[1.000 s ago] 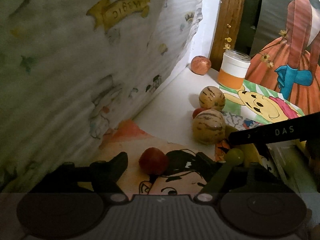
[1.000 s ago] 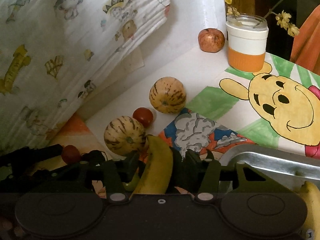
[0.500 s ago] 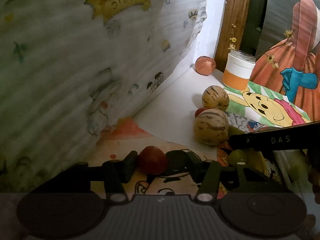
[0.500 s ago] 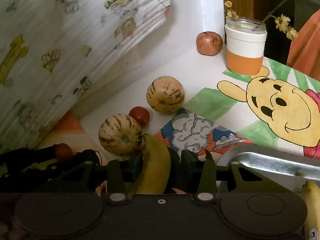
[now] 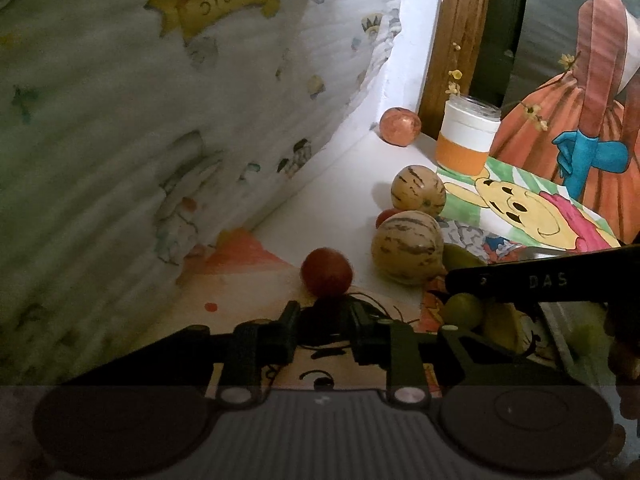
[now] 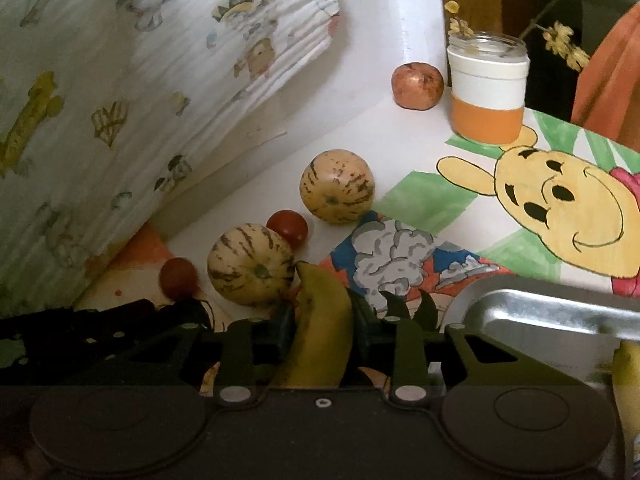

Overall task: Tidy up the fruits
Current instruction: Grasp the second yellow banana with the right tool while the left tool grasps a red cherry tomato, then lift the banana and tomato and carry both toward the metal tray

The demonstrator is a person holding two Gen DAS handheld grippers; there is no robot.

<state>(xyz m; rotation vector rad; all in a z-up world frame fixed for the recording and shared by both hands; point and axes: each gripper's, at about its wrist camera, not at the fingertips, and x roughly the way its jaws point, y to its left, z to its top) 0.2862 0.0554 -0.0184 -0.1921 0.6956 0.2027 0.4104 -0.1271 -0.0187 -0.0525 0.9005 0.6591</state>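
Two grippers work near the striped melon (image 6: 251,264). Left gripper (image 5: 323,322) has its jaws drawn together with nothing between them; the red tomato (image 5: 327,272) sits free just past its fingertips, left of that melon. Right gripper (image 6: 322,322) is closing its jaws, pads pressing a banana (image 6: 320,332) whose tip touches the melon's right side.

Both views are dim and yellowish, brightest in the centre and upper right, where the white surface (image 6: 224,216) catches soft light. Corners go black with fisheye vignetting, and straight edges bow outward. The patterned cloth (image 5: 120,140) at upper left looks smeared and soft. The lower third of each frame lies in deep shadow, grainy, with no glare.
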